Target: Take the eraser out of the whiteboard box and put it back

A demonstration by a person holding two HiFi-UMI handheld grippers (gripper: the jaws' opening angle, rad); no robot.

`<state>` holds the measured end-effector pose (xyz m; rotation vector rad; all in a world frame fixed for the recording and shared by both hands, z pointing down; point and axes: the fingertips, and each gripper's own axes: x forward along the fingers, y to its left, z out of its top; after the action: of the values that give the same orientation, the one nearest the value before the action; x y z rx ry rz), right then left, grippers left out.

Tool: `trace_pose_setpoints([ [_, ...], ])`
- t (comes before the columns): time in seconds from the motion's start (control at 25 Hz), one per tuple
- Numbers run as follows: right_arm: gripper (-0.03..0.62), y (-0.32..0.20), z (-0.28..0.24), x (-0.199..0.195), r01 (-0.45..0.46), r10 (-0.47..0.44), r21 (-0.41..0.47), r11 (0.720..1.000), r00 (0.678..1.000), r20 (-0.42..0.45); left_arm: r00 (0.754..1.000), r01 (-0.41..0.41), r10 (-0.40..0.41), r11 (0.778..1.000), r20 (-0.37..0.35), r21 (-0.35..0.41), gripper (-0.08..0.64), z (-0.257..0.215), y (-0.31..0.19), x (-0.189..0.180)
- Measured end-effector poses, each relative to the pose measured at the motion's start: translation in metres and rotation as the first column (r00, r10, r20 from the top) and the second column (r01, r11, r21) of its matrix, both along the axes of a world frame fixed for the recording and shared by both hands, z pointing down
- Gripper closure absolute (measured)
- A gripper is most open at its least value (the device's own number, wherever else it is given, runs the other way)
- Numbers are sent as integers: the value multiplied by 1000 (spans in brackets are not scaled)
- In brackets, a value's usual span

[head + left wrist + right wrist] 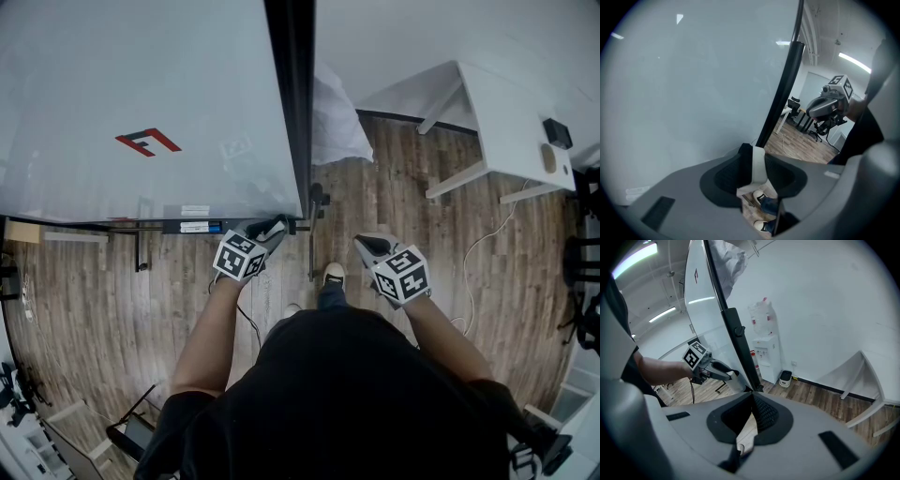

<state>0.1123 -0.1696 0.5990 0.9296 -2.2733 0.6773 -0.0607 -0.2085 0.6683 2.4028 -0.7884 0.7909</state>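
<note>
Two grippers are in play, and only one carries anything. At far left the whiteboard [141, 94] fills the head view, with the dark whiteboard box [178, 226] running along its lower edge. Just right of the box's end, the left gripper [267, 232] has its jaws set wide, clamped across the eraser [758, 166], a white block with a dark felt face, pads against both sides. The eraser is therefore out of the box and in the air beside the board's black edge post [298, 112]. Further right, the right gripper [367, 247] hangs idle, jaws closed together on nothing. A white table [511, 122] stands well apart at far right.

Putting it back looks like the remaining step. Keep the clamp square, carry the eraser leftward clear of the post, settle it flat inside the box, and release only once it rests.
</note>
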Motion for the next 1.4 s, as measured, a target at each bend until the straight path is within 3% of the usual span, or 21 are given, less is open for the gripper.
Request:
trace_pose_setpoints([
  [0.64, 597, 4, -5, 0, -13, 12, 11, 1000, 1000, 1, 1000, -3, 3, 1000, 4, 11, 365, -3, 3, -1],
  [1.4, 597, 17, -14, -20, 12, -12, 32, 999, 1000, 4, 997, 72, -71, 996, -27, 46, 362, -25, 19, -33],
])
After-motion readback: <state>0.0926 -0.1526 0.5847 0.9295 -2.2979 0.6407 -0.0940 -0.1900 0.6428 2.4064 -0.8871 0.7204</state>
